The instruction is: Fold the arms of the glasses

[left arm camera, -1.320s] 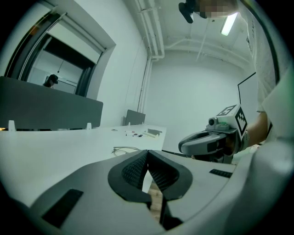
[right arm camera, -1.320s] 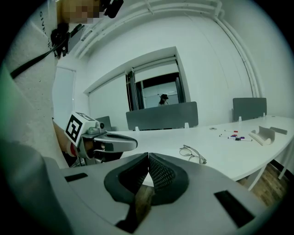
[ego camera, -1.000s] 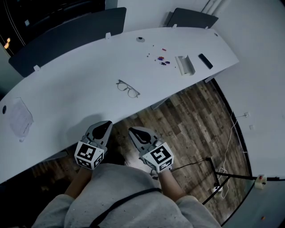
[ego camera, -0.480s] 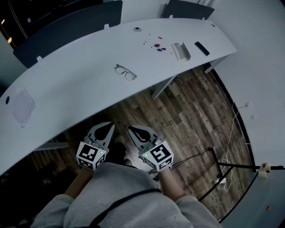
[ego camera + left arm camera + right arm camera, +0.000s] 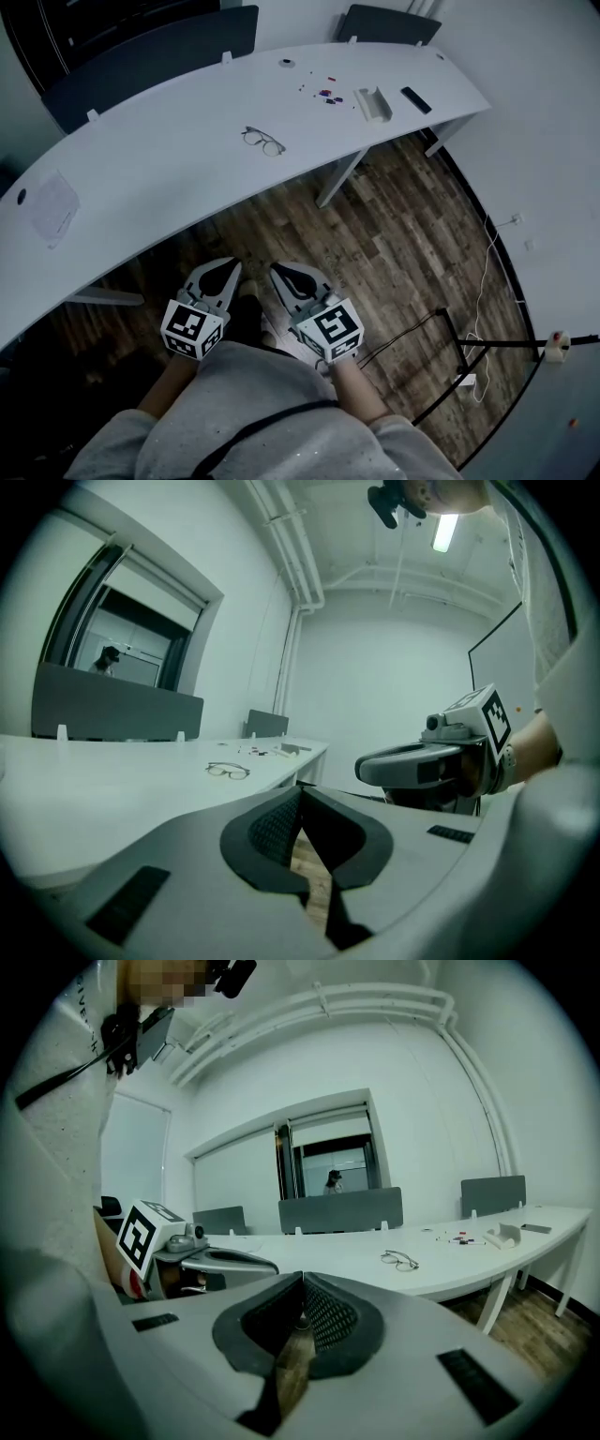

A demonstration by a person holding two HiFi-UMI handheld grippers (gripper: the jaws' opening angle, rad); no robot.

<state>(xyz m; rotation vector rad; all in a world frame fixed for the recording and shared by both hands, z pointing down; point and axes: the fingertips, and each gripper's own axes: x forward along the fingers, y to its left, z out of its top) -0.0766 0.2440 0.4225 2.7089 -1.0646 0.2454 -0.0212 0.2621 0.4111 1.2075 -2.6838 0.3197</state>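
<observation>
A pair of thin-framed glasses [image 5: 263,141] lies on the long white table [image 5: 169,159], arms spread; it also shows far off in the left gripper view as the glasses [image 5: 228,771] and in the right gripper view as the glasses [image 5: 400,1260]. Both grippers are held close to the person's body, over the wooden floor, well short of the table. My left gripper [image 5: 225,269] is shut with nothing between its jaws. My right gripper [image 5: 282,275] is shut and empty too.
A white tray [image 5: 371,103], a dark flat bar [image 5: 416,99] and several small coloured bits [image 5: 326,94] lie at the table's far right end. A sheet of paper [image 5: 49,207] lies at its left. Dark screens [image 5: 150,52] back the table. Cables and a stand [image 5: 469,356] lie on the floor at right.
The person has stepped back from the table: the table and glasses now sit farther up and away in the head view. Both grippers stay shut near the body.
</observation>
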